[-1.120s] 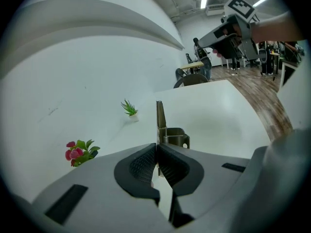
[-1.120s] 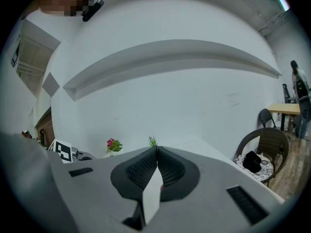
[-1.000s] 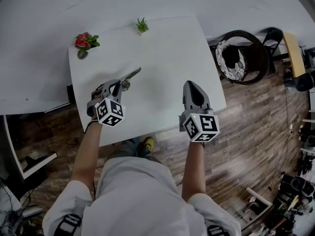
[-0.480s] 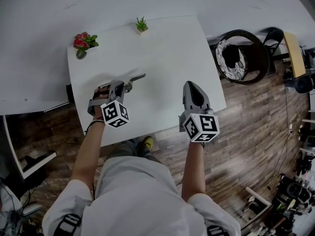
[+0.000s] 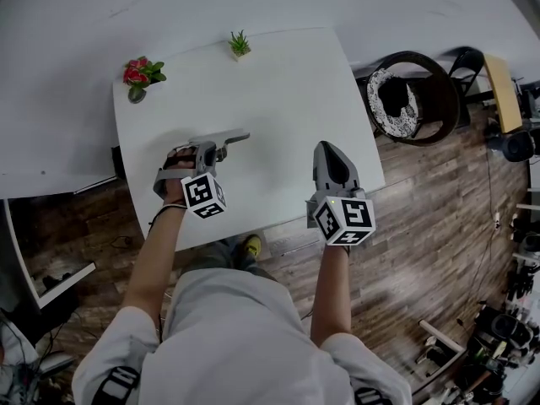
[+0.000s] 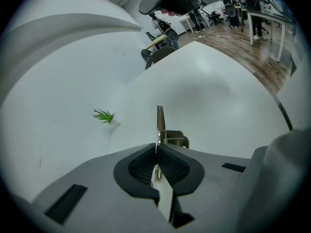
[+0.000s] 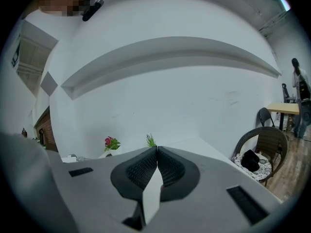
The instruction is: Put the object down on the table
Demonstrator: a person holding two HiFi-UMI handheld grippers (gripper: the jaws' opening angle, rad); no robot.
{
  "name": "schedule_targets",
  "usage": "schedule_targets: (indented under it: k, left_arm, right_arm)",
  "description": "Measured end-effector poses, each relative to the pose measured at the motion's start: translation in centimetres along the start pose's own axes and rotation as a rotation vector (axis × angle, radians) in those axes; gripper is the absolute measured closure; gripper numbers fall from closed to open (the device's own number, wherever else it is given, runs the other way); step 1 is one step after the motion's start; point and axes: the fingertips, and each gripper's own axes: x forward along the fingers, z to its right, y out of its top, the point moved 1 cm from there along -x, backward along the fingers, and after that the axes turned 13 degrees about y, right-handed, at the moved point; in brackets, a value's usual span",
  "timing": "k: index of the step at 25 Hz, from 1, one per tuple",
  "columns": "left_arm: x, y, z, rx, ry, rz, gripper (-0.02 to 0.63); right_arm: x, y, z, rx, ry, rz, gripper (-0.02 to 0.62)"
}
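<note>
**Metal tool clamped in the left gripper over the desk**

The slim silvery metal tool sits at about 8 o'clock from the middle of the white square desk, above the desktop. It juts out of the left gripper toward 3 o'clock in the head view. In the left gripper view it shows edge-on as a thin blade with a small looped metal part beside it. That gripper's dark ribbed fingers are pressed together on the tool's near end. Whether the tool's free tip touches the desk cannot be told.

The right gripper is at about 5 o'clock on the desk, well apart from the tool. Its fingers are closed against each other with nothing between them.

A small spiky green plant in a pale pot stands at the desk's 12 o'clock edge. A red-flowered plant in a grey pot stands at the 10 o'clock corner. Off the desk at 3 o'clock, a dark round wicker chair stands on the brown wooden floor.
</note>
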Motion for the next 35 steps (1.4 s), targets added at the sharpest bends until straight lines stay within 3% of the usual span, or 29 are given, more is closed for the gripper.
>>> schedule_targets:
  k: [12,35]
  left_arm:
    - [0.4,0.0,2.4,0.032,-0.060,-0.022,0.569]
    - [0.8,0.2,4.0,-0.018,-0.124,-0.030,0.526]
  right_arm:
    - [-0.9,0.0,0.8,-0.004,-0.012,-0.007,0.588]
    - [-1.4,0.6,1.0,-0.012,-0.030,-0.012,0.588]
